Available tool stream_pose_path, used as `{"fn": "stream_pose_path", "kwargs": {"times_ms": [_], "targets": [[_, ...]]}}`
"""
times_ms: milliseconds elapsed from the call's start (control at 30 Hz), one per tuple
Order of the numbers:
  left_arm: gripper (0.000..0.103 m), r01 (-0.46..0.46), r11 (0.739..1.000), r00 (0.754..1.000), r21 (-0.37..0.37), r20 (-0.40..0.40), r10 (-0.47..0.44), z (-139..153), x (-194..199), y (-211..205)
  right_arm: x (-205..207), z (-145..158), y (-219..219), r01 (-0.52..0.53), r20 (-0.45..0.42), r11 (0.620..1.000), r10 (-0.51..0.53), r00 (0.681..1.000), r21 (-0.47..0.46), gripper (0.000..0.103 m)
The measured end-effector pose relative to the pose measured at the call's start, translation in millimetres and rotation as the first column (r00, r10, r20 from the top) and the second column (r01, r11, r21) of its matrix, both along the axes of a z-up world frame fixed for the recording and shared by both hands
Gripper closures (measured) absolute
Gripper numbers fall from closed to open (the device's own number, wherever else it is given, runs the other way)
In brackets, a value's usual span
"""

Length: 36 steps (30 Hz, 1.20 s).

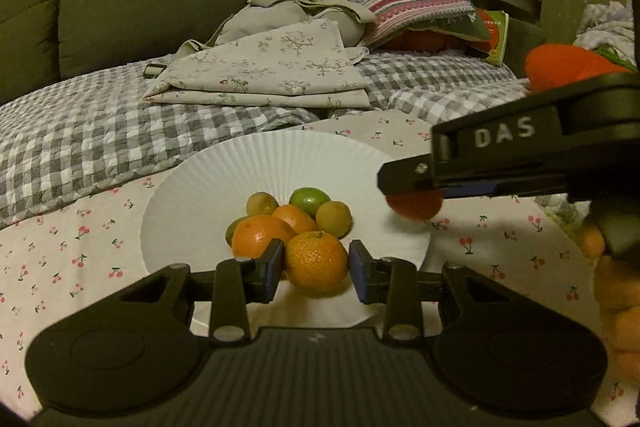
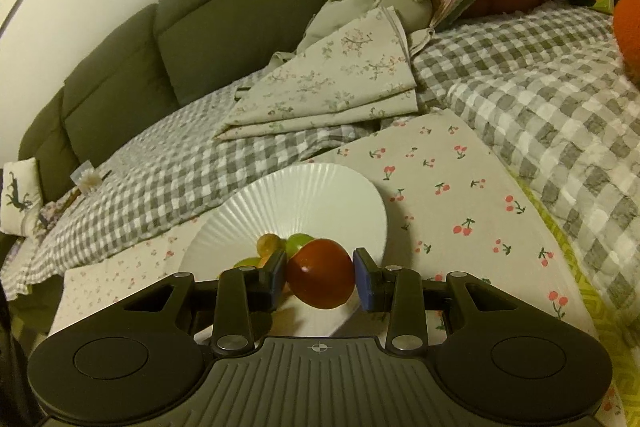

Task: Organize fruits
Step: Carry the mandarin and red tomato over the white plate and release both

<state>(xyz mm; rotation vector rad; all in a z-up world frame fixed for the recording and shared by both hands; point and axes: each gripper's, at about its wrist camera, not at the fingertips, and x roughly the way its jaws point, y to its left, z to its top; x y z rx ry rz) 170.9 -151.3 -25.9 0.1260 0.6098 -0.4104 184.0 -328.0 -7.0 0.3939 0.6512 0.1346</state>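
**Two claws, two fruits, one plate**

The left claw (image 1: 316, 269) brackets a tangerine (image 1: 316, 261) at the near edge of the white plate (image 1: 280, 163); its left pad touches the fruit, while a sliver of gap shows at the right pad, so whether it is pinching cannot be told. Behind the tangerine the plate's pile holds more oranges (image 1: 260, 237), a lime (image 1: 310, 201) and yellowish fruits (image 1: 334, 219). The right claw (image 2: 320, 279) pinches a red tomato (image 2: 320, 273) above the plate's near right edge. The plate sits on a cherry-print cloth (image 2: 440, 203).
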Motion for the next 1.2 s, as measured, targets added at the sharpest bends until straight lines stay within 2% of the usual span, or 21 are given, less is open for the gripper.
{"fn": "stream_pose_path", "kwargs": {"times_ms": [133, 333, 533, 700, 800, 900, 1200], "targets": [[0.057, 0.003, 1.000, 1.000, -0.011, 0.000, -0.003, 1, -1, 2, 6, -5, 3, -0.011, -0.010, 1.000, 0.011, 1.000, 0.003, 0.068], [0.052, -0.018, 0.997, 1.000, -0.071, -0.002, 0.018, 16, -5, 14, 8, -5, 6, -0.018, -0.008, 1.000, 0.018, 1.000, 0.000, 0.068], [0.051, -0.126, 0.983, 0.991, -0.136, -0.053, 0.120, 29, -2, 48, 10, -10, 7, -0.026, -0.025, 0.999, 0.027, 0.999, 0.018, 0.067], [0.051, -0.185, 0.975, 0.981, -0.125, -0.089, 0.175, 29, -6, 71, 10, -11, 10, -0.031, -0.022, 0.999, 0.031, 0.999, 0.023, 0.066], [0.051, -0.219, 0.968, 0.971, -0.125, -0.122, 0.204, 29, -9, 82, 9, -10, 10, -0.030, -0.025, 0.999, 0.031, 0.999, 0.033, 0.065], [0.051, -0.246, 0.959, 0.963, -0.137, -0.146, 0.227, 30, -15, 93, 6, -6, 9, -0.026, -0.017, 0.999, 0.027, 0.999, 0.043, 0.057], [0.051, -0.334, 0.933, 0.919, -0.131, -0.264, 0.292, 25, -35, 125, -12, 12, 11, -0.025, 0.012, 0.998, 0.024, 1.000, 0.058, 0.054]]}}
